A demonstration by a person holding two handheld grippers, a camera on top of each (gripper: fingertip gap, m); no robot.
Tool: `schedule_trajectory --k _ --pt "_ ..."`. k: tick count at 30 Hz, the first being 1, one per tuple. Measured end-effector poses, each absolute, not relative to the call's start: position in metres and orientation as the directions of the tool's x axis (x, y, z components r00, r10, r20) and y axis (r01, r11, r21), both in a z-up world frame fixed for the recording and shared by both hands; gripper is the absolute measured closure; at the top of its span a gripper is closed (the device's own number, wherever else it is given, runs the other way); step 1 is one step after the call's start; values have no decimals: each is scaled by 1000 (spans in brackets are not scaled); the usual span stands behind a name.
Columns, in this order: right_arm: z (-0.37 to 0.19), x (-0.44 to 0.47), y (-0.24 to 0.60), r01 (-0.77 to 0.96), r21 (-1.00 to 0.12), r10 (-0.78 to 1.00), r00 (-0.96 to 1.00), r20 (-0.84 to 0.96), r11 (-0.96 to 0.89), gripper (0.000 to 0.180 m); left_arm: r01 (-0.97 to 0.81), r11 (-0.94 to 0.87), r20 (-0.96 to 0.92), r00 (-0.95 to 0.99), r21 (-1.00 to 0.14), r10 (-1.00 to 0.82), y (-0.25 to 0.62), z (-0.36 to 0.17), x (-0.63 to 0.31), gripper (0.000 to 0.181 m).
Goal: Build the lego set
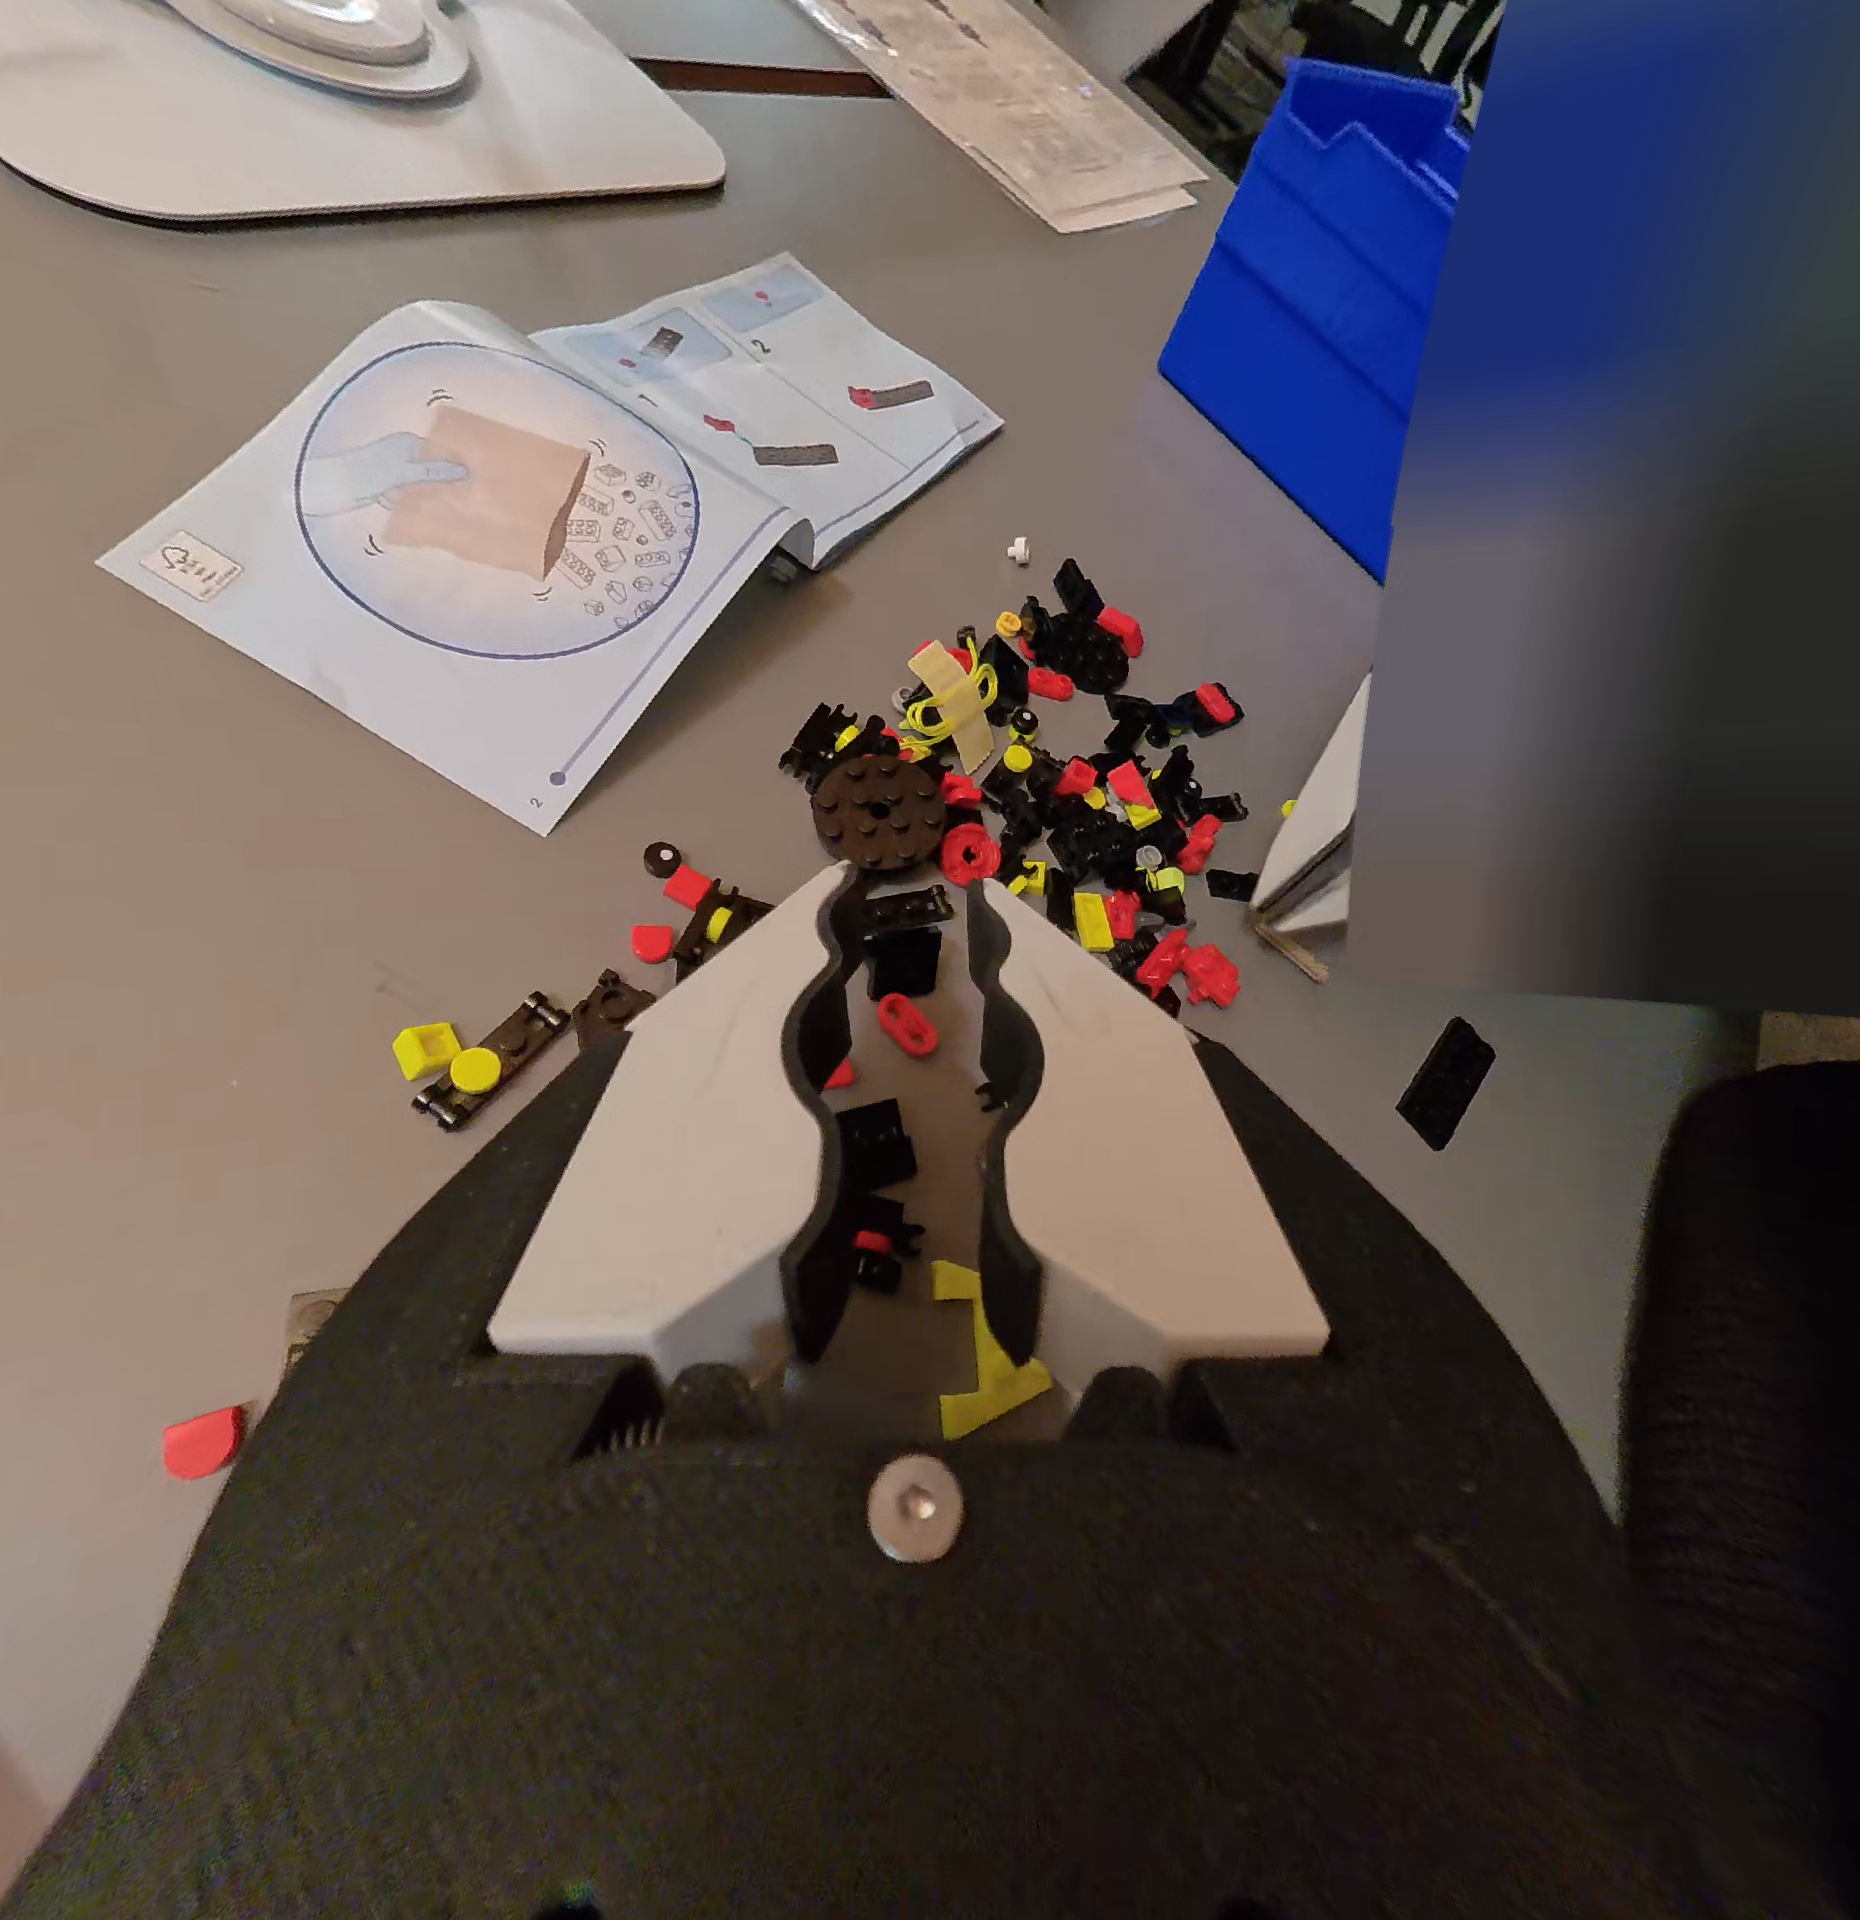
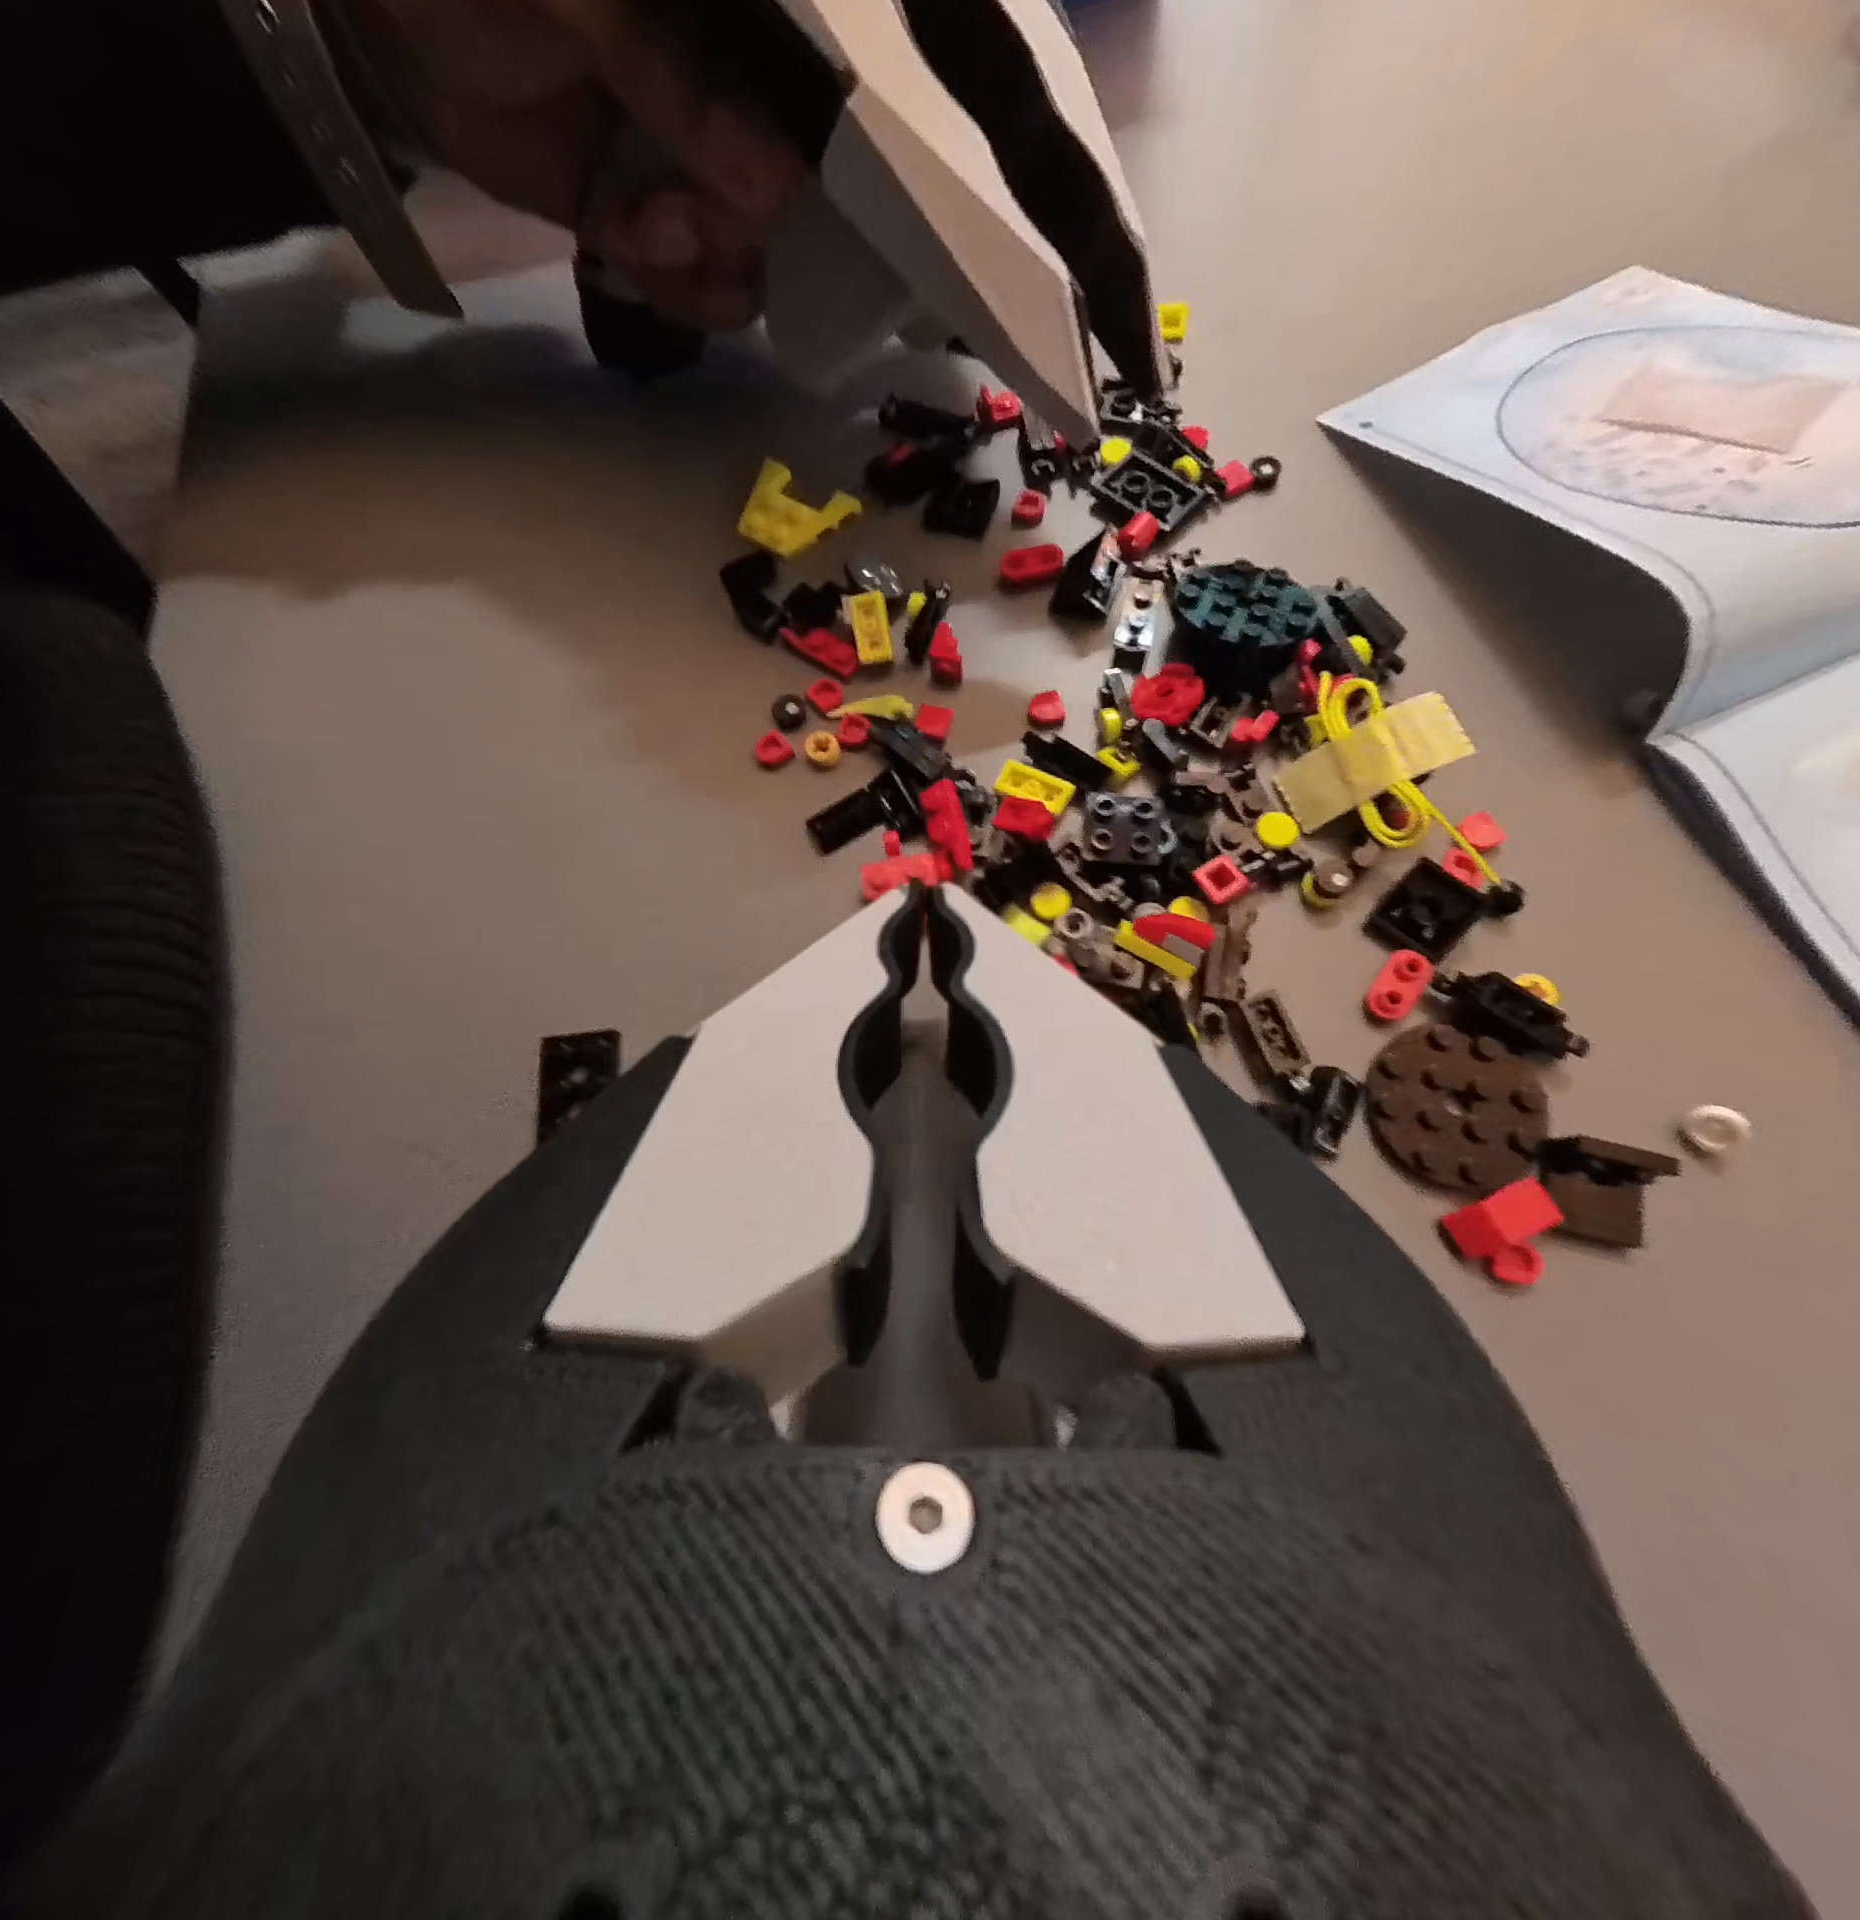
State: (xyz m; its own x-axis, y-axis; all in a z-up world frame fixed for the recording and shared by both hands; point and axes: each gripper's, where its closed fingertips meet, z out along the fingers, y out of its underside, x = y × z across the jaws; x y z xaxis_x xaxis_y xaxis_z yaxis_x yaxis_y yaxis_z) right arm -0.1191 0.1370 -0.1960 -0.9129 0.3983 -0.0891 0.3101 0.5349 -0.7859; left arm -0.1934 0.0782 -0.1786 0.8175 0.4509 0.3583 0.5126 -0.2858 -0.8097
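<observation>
A loose pile of small red, yellow and black lego pieces [image 1: 1071, 800] lies on the grey table [image 1: 230, 987]; it also shows in the right wrist view [image 2: 1165, 790]. My left gripper [image 1: 910, 894] is open, tips down at the pile's edge beside a round black plate [image 1: 877, 816]. A red oval link [image 1: 908, 1023] and black pieces lie between its fingers, ungripped. In the right wrist view the left gripper [image 2: 1118, 400] comes in from the top. My right gripper [image 2: 926, 899] is shut and empty, its tips just short of red pieces [image 2: 900, 873].
An open instruction booklet [image 1: 469, 520] lies left of the pile and shows in the right wrist view [image 2: 1632, 468]. A blue bin [image 1: 1310, 312] stands at the back right. A white stand base [image 1: 334, 135] is far left. A black plate [image 1: 1445, 1081] lies apart. There is about 10 cm between the tips of the two grippers. About 4 cm separates my left fingertips from the round black plate [image 1: 877, 816]. It turns up in the right wrist view [image 2: 1235, 584] as well.
</observation>
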Motion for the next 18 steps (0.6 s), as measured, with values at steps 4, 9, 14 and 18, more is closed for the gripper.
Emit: schedule_trajectory --k 4,9,14,18 --pt "-195 -132 155 312 -775 460 -887 -31 549 180 517 -281 364 815 -809 451 78 -178 -194 164" --pt "-204 -137 164 378 -751 499 -863 -75 542 169 518 -280 366 815 -808 450 79 -179 -193 164" --pt "-212 -134 163 374 -720 495 -868 -50 584 173 520 -282 372 816 -806 442 80 -179 -191 164" --pt "-211 -136 165 402 -727 511 -856 -82 557 173 520 -281 374 817 -806 439 81 -178 -191 163"
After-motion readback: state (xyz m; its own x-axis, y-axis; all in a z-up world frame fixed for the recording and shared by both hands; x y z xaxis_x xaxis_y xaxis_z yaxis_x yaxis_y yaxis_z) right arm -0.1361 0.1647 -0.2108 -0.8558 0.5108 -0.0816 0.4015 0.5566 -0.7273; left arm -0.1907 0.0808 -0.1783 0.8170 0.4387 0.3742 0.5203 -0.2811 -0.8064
